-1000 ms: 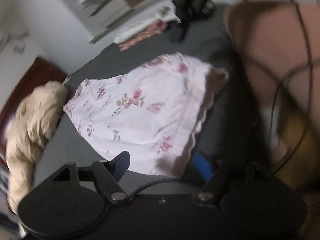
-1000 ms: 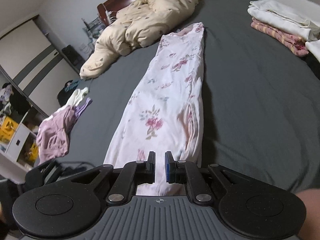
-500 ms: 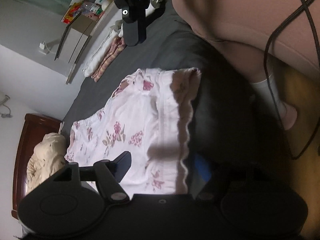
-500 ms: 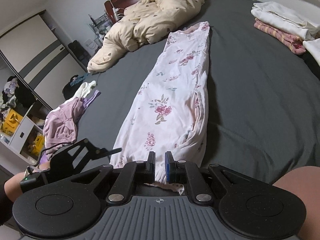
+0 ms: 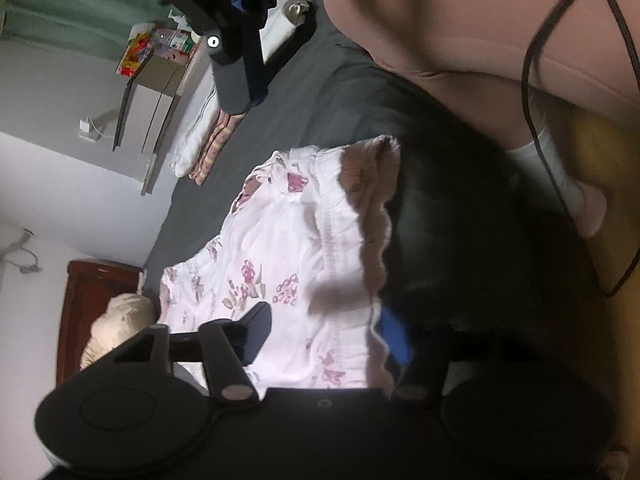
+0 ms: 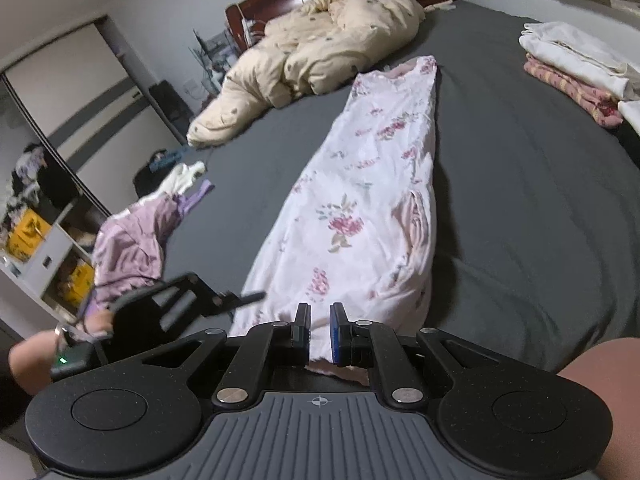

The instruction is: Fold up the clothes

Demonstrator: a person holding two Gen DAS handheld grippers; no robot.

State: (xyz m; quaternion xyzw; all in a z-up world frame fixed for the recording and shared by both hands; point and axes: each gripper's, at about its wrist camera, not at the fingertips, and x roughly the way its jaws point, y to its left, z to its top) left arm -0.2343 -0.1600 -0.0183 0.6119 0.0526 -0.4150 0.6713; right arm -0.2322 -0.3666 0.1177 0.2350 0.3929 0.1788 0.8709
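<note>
A long pale pink floral garment [image 6: 372,208] lies folded lengthwise on the dark grey bed [image 6: 520,208], running away from me. My right gripper [image 6: 319,332] sits at its near hem, jaws nearly closed with a narrow gap and the hem edge seen between them. My left gripper [image 5: 324,332] is open, its fingers straddling the near hem of the same garment [image 5: 280,256] at the bed's edge. The left gripper also shows in the right wrist view [image 6: 176,304], at the garment's left.
A beige duvet [image 6: 316,60] is heaped by the wooden headboard. Folded clothes [image 6: 576,68] are stacked at the bed's right side. A purple garment pile [image 6: 136,240] lies at the left edge. The person's legs [image 5: 460,32] stand close beside the bed.
The left gripper has swung round and come down closer to the garment's near hem. The right gripper has edged forward along the hem, still nearly closed.
</note>
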